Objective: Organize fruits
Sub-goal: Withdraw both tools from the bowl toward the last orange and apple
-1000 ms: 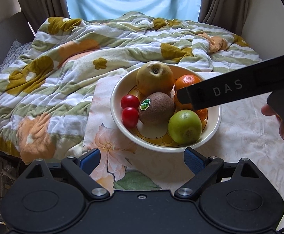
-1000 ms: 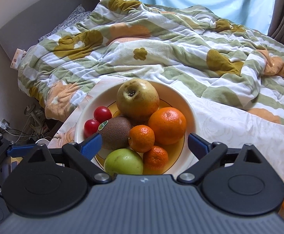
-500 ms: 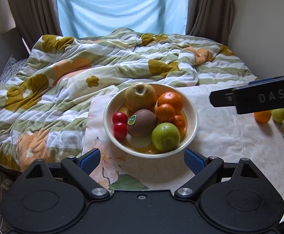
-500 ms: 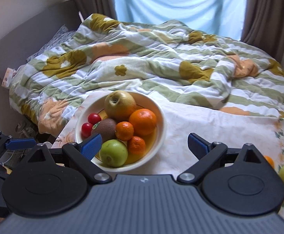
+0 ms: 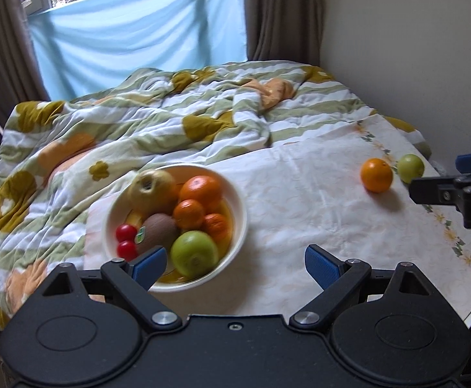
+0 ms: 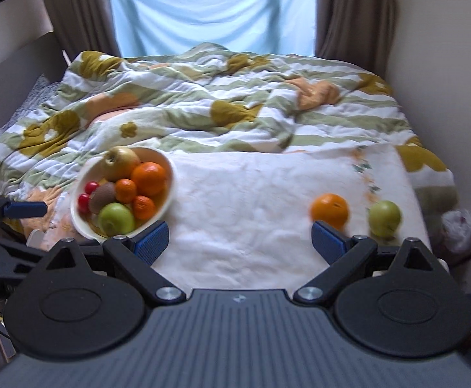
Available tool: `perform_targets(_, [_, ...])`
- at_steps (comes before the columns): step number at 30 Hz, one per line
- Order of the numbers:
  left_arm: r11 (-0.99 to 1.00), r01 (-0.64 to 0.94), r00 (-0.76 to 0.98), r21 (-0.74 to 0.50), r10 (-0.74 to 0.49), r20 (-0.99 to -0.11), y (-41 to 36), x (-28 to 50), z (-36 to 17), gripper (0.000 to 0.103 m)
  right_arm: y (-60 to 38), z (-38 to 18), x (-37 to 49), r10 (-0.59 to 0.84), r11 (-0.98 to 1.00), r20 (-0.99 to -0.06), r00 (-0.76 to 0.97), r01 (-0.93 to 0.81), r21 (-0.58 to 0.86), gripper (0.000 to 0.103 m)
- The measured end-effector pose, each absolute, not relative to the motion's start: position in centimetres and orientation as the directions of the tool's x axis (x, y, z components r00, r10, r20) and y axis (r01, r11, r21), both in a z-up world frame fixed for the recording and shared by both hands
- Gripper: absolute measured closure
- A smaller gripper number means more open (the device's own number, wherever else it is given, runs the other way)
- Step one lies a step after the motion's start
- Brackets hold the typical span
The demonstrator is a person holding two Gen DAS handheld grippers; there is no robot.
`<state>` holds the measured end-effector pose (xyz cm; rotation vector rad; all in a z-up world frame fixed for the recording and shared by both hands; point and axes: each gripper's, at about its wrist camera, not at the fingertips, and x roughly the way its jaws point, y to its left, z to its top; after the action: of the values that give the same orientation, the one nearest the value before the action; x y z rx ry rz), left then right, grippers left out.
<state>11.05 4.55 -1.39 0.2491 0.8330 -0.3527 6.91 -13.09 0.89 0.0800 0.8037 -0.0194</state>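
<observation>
Both your grippers, left (image 5: 235, 263) and right (image 6: 240, 237), have withdrawn wide and empty from the round cream fruit bowl (image 5: 240, 226); the loose orange (image 6: 329, 210) and green apple (image 6: 384, 218) come next.

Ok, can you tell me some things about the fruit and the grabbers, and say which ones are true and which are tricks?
1. The bowl holds two small red tomatoes. True.
2. A kiwi with a sticker lies in the bowl. True.
3. The loose orange sits inside the bowl. False: it lies on the white cloth, beside a loose green apple.
4. The right gripper grips a banana. False: open, holding nothing.
5. The left gripper is open and empty. True.
</observation>
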Motion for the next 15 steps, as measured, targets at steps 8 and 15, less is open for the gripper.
perform_targets(8, [0.916, 0.390, 0.617, 0.093, -0.185, -0.765, -2.0, 10.9, -2.0, 0.008, -20.6, -0.9, 4.1, -0.004, 0.991, -0.747, 0.665, 0.100, 0.084, 0.000])
perform_targets(15, [0.906, 0.408, 0.612, 0.108, -0.184, -0.769, -9.0, 11.9, -3.7, 0.008, -27.3, -2.4, 5.9, 0.022, 0.991, -0.760, 0.649, 0.085, 0.100, 0.000])
